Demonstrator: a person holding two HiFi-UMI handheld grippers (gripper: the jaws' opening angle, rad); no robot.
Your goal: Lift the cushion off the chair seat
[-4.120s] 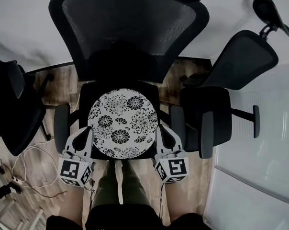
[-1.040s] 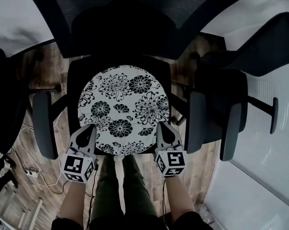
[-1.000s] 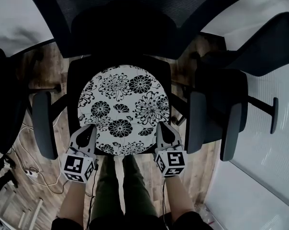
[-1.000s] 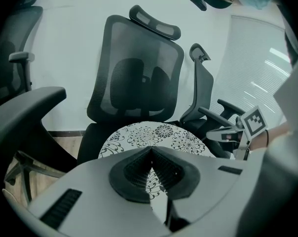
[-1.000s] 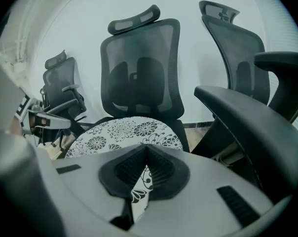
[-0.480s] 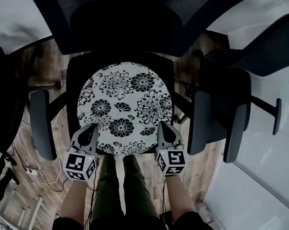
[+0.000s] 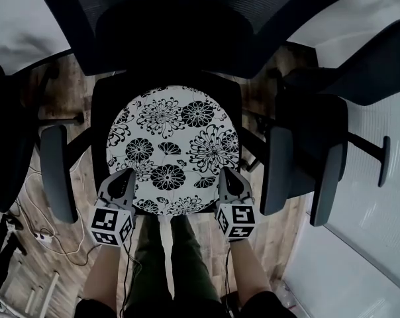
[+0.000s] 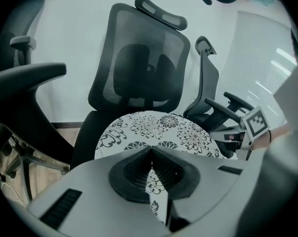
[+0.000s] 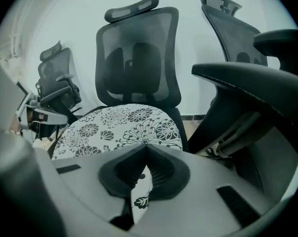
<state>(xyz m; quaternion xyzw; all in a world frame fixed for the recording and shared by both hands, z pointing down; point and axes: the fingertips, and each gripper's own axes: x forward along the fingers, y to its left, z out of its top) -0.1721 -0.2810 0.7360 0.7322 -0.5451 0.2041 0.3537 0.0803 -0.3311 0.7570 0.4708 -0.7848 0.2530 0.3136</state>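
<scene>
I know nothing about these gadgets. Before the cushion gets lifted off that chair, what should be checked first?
1. Left gripper clamped on the floral cushion: ok, fabric pinched at its near edge.
2. Right gripper clamped likewise: ok.
3. Grips balanced, one towards each side of the near edge: ok.
4. Nothing lying on the cushion: ok.
5. Armrests apart from the cushion: ok.
6. Cushion free of ties to the chair seat: cannot tell, underside hidden.

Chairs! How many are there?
3: the middle chair under the flowered cushion, the right chair beside it, the left chair, dark, at the picture's edge. More may be hidden.
</scene>
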